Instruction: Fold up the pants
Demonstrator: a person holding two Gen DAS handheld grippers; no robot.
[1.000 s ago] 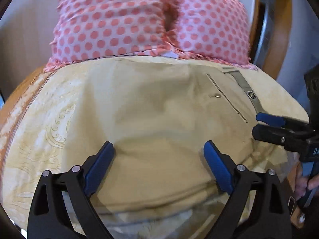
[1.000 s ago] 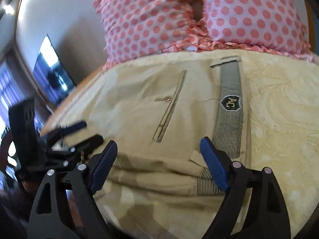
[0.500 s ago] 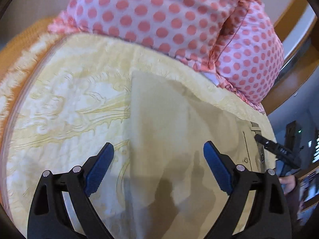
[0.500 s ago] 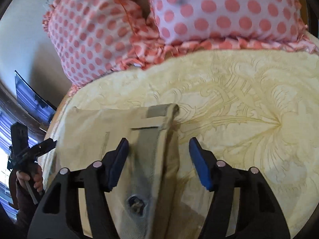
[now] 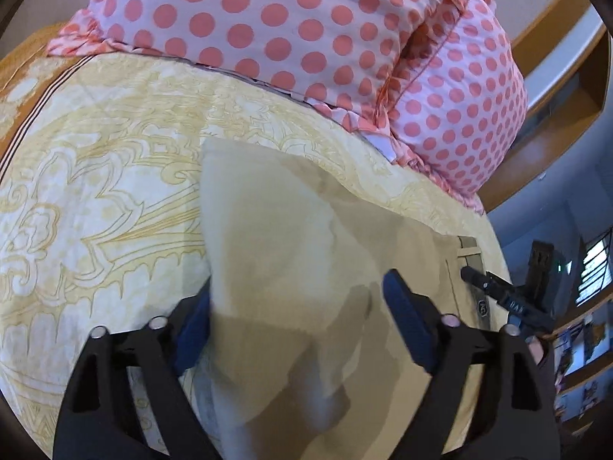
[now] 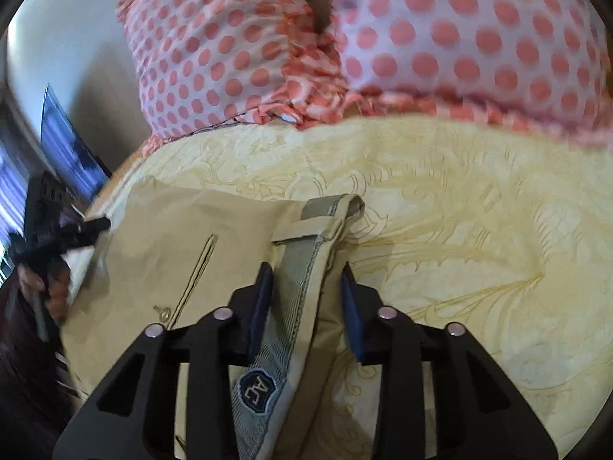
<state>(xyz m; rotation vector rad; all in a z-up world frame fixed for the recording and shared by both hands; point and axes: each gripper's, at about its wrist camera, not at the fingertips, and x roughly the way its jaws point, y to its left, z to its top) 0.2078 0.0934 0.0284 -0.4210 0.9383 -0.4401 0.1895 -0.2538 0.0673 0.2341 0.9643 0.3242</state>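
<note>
Yellow patterned bedspread (image 5: 95,199) covers the bed, and two pink pillows with coral dots (image 5: 291,27) lie along its head edge. On this bedspread rest the khaki pants (image 5: 306,253), partly folded, toward the side of the bed where both tools are.

In the right wrist view the right gripper (image 6: 306,291) has its fingers (image 6: 260,299) on both sides of the grey waistband (image 6: 302,268). They are narrowed around it, but a small gap shows on each side, so I cannot tell if they already pinch it. The waistband runs away from the fingers toward the pillows, with its AC badge (image 6: 254,387) near the camera.

The left gripper (image 5: 302,318) is spread wide over the other end of the pants. The cloth edge covers part of its left finger (image 5: 193,322), and it grips nothing.

I judge the next fold depends on this: each gripper stands at one end, and the long axis of the pants lies between them.

No container is visible.
</note>
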